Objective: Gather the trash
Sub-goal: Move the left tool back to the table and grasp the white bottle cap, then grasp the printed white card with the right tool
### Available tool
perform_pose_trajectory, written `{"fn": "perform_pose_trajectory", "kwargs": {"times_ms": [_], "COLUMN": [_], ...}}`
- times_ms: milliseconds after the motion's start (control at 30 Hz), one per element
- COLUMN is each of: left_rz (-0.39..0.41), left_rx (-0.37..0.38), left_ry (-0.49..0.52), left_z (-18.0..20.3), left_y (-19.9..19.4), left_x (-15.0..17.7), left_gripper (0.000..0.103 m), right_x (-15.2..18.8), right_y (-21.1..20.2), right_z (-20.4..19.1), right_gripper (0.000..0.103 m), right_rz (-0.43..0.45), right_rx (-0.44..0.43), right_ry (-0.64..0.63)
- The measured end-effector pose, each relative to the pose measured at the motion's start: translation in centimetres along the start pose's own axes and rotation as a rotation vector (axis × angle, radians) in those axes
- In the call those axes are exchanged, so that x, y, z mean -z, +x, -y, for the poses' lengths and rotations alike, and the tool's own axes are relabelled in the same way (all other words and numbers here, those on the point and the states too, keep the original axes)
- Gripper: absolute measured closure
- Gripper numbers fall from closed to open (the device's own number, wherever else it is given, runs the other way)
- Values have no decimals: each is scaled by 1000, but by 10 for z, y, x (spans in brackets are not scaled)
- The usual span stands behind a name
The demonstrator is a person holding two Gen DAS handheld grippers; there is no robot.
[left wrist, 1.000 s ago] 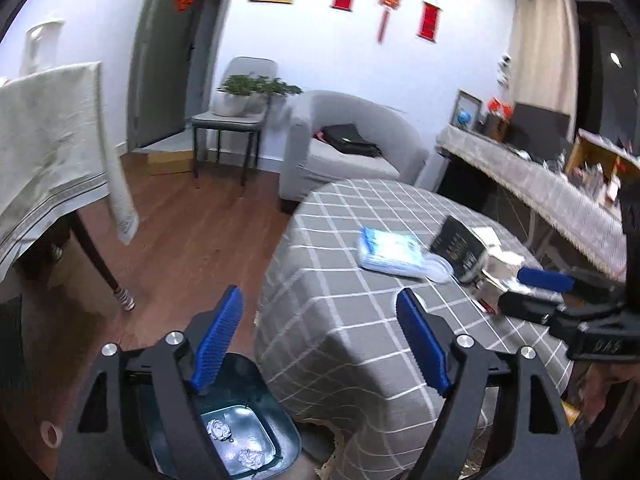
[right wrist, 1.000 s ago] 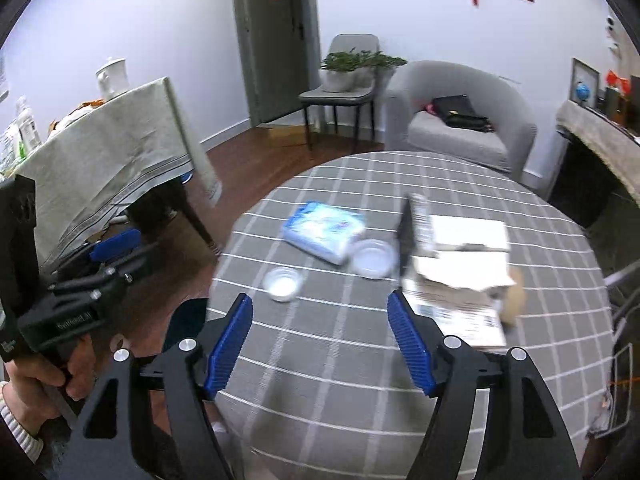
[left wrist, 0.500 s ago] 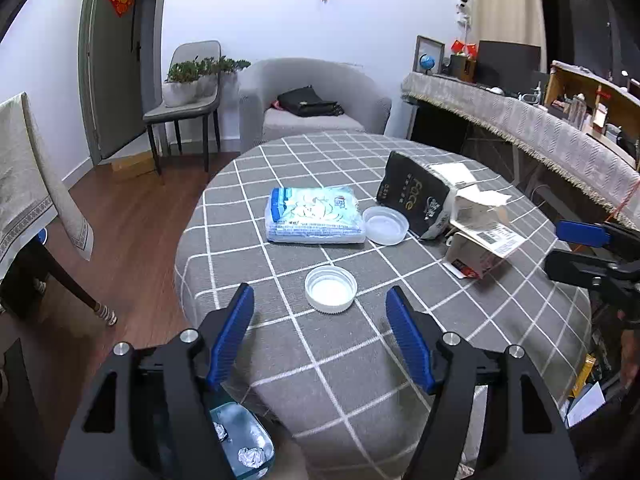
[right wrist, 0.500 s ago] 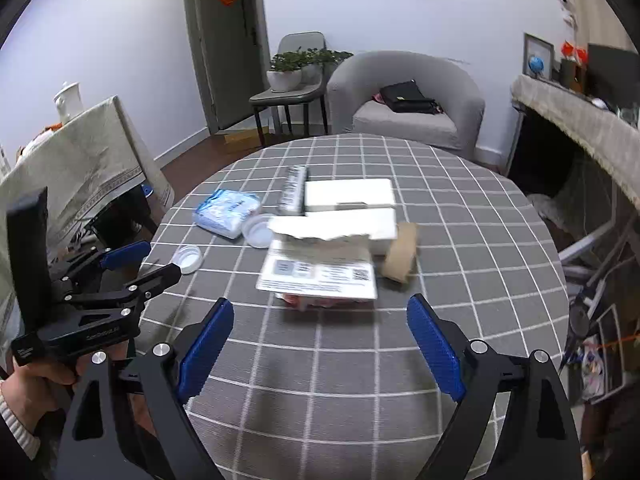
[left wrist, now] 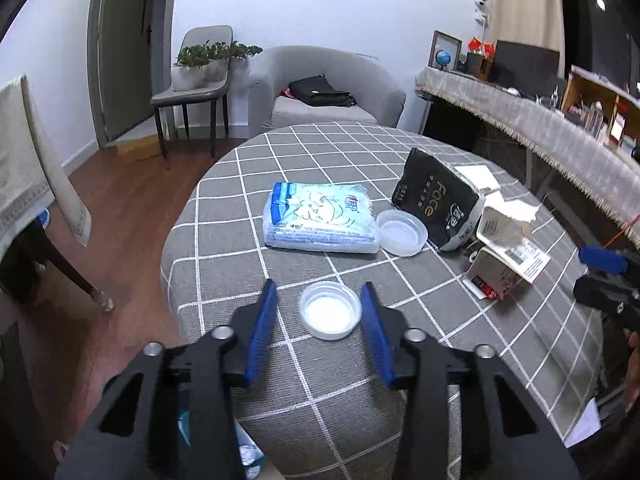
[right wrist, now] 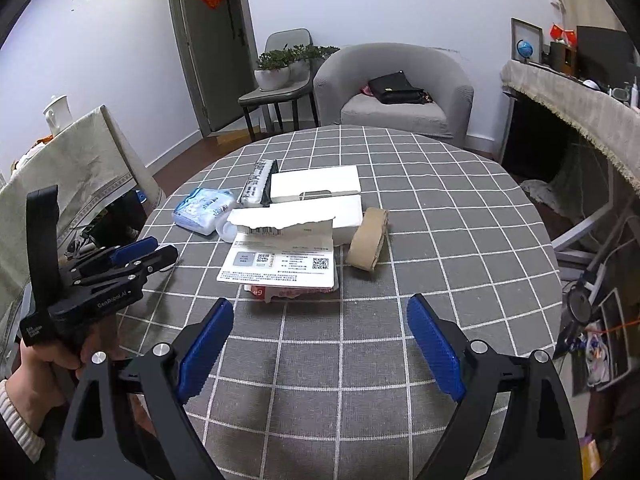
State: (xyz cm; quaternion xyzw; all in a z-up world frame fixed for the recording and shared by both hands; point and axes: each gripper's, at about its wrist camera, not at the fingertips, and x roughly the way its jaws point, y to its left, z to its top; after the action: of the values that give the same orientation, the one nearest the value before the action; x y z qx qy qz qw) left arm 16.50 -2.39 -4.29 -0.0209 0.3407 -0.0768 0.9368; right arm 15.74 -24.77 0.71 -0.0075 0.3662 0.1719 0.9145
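The cap (left wrist: 331,311) lies near the table's (left wrist: 400,400) near edge, between the left gripper's (left wrist: 320,330) 2 pads, which have just been closing and stand close beside its rim with no clear contact yet. Squeeze level across the rim so it cannot flip. The right gripper (right wrist: 320,346) is spread wide over bare cloth before the torn box (right wrist: 280,264). The bin (left wrist: 248,454) is mostly hidden below.

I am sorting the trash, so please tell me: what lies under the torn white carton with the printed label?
Under the torn carton a red-and-white printed wrapper sticks out at the near edge on the checked tablecloth. The rest of the wrapper is covered.
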Motion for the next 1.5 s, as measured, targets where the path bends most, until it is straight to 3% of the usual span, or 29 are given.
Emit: {"fn": "perform_pose_trajectory", "kwargs": {"times_ms": [33, 367, 900, 1033, 1500], "left_rz": [0, 6, 57, 57, 74], "left_rx": [-2, 32, 54, 41, -5], "left_ry": [8, -5, -38, -42, -94], "left_z": [2, 1, -19, -30, -68], "left_y": [0, -3, -25, -30, -47], "left_x": [0, 3, 7, 8, 12], "left_gripper": [70, 70, 70, 70, 70], "right_x": [-1, -7, -21, -23, -36], "right_y": [1, 19, 53, 55, 54], "right_z": [-1, -24, -37, -42, -88], "right_gripper": [14, 12, 11, 26, 27], "right_rz": [2, -13, -56, -59, -46], "right_rx": [-4, -45, 12, 33, -47], "right_ry": [-1, -47, -33, -34, -64]}}
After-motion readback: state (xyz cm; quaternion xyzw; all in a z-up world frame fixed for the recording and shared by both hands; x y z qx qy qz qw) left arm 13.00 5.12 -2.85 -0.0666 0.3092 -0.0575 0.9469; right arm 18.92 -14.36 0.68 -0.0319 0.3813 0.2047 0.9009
